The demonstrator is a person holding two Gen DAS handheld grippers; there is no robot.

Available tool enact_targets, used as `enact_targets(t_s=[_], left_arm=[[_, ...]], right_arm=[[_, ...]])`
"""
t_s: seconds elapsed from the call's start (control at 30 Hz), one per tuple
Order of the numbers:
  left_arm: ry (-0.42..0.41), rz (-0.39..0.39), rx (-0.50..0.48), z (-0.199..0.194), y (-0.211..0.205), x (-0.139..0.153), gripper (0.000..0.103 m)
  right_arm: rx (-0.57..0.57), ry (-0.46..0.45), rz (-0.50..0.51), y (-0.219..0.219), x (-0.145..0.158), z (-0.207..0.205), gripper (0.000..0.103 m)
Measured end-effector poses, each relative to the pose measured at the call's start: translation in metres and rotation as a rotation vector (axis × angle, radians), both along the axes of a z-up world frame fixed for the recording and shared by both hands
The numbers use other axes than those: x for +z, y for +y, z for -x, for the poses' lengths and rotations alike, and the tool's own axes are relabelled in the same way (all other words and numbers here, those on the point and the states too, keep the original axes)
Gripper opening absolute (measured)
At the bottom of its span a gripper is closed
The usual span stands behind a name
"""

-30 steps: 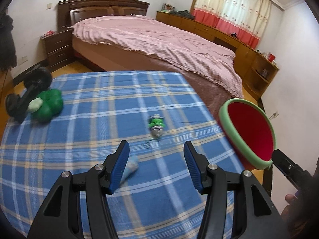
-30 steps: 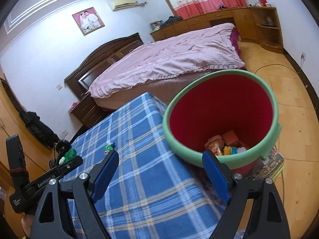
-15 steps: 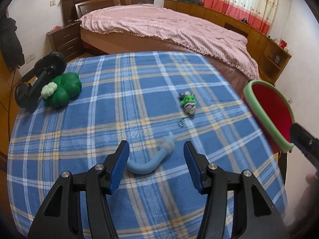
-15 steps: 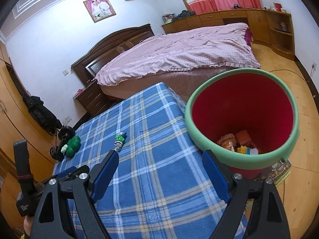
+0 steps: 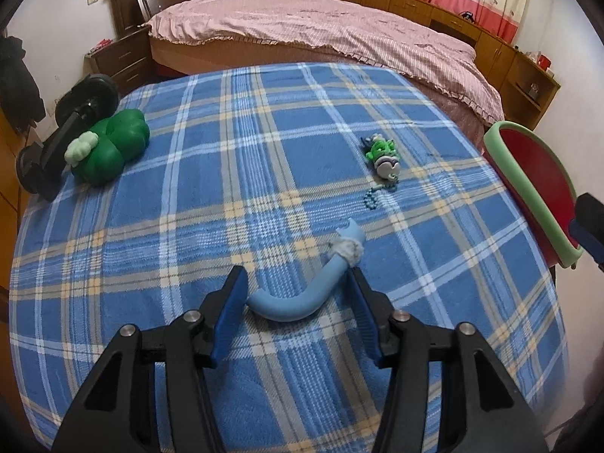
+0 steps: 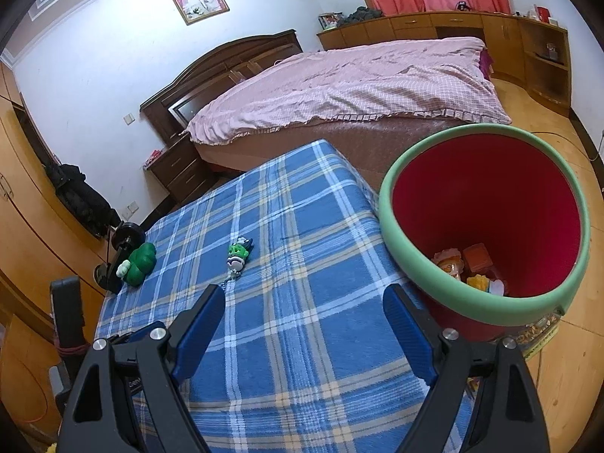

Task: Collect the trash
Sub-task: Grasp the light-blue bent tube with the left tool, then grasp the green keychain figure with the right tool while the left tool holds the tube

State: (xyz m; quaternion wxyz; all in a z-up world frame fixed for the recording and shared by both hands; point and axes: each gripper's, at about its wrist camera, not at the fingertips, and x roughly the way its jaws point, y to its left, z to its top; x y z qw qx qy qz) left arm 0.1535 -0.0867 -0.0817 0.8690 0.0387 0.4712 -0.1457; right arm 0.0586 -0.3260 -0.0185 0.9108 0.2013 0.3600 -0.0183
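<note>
Left hand-held gripper [image 5: 298,302] is seen low centre of the left wrist view, jaws partly open and just been closing; a curved blue tube-like scrap [image 5: 302,298] w/ a white fluffy bit near its upper end lies between the fingers on the blue plaid cloth [image 5: 226,173] covering the bench. The left pad sits just beside the tube's end; the right pad appears to touch the tube, though real contact cannot be told from this angle. The tube is not lifted.

Right hand-held gripper [image 6: 304,315] is shown at the bottom of the right wrist view, jaws wide apart, nothing held, over the cloth's near edge.

A red bin w/ green rim [image 6: 487,222] is seen at right of that view, beside the bench edge; several small items lie at its bottom. A small green keychain toy [image 5: 383,153] lies right of centre in the left view, apart from the tube. A green plush [image 5: 109,147] is at upper left, touching a black dumbbell [image 5: 64,139].
</note>
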Motion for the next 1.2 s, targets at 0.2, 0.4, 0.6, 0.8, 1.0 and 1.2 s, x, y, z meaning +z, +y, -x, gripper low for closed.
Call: enact_targets(t_s=[0.2,0.4,0.6,0.8,1.0,1.2], left_arm=[[-0.008,0.020,-0.006,-0.006,0.002,0.000,0.046],[-0.003,0.091,0.049,-0.017,0.017,0.002,0.045],[-0.032,0.139,0.135,-0.031,0.040,0.012,0.045],[-0.063,0.198,0.249,-0.041,0.069,0.016,0.045],[-0.076,0.233,0.310,-0.039,0.087,0.010,0.045],[-0.060,0.267,0.335,-0.038,0.096,0.004,0.045]], right_arm=[[0.025,0.001,0.019,0.009,0.008,-0.009,0.088],[0.050,0.006,0.048,0.021,0.012,-0.023,0.088],[0.073,0.035,0.054,0.033,0.004,-0.044,0.088],[0.103,0.059,0.072,0.052,-0.011,-0.068,0.088],[0.131,0.097,0.124,0.070,-0.031,-0.096,0.080],[0.138,0.145,0.140,0.075,-0.051,-0.116,0.070]])
